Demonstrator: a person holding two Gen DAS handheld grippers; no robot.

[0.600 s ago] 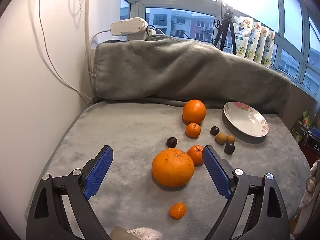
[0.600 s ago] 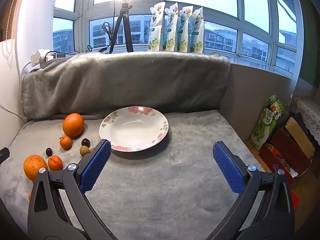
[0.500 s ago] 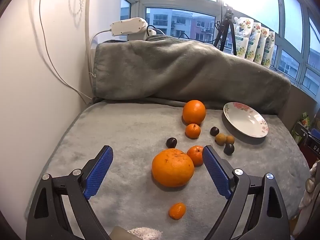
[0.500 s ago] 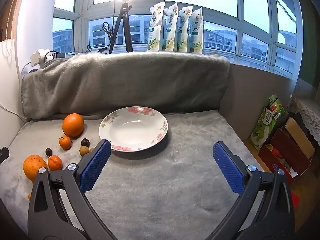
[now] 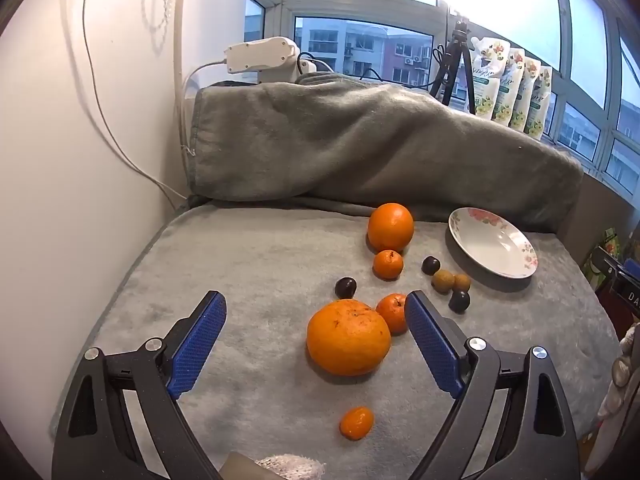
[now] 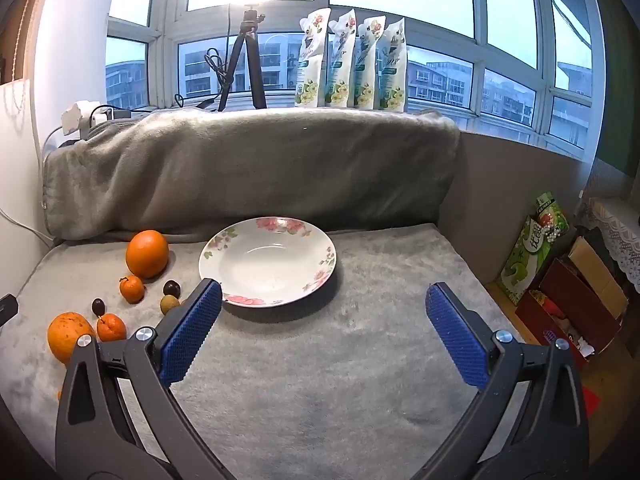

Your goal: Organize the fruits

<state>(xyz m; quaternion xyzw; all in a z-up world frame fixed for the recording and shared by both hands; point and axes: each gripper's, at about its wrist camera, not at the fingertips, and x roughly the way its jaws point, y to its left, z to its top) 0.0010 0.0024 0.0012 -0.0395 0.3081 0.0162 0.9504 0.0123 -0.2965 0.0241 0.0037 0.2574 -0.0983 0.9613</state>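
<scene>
Your left gripper [image 5: 316,312] is spread wide above the grey blanket [image 5: 248,264], holding nothing; a large orange [image 5: 348,337] sits between its fingers. Your right gripper [image 6: 320,304] is also spread, empty, with the floral plate [image 6: 320,276] at twelve o'clock.

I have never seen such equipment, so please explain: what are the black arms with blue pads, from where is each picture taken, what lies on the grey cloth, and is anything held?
They are two hand-held grippers; a person carries one in each hand, and each has a camera looking along its fingers. The left gripper has open jaws and holds nothing; a large orange lies on the grey blanket between its pads. Beyond it lie a second large orange, small mandarins, dark and brownish small fruits, and, nearer, a kumquat. The right gripper is also open and holds nothing, facing a flowered plate with no fruit in it.
</scene>
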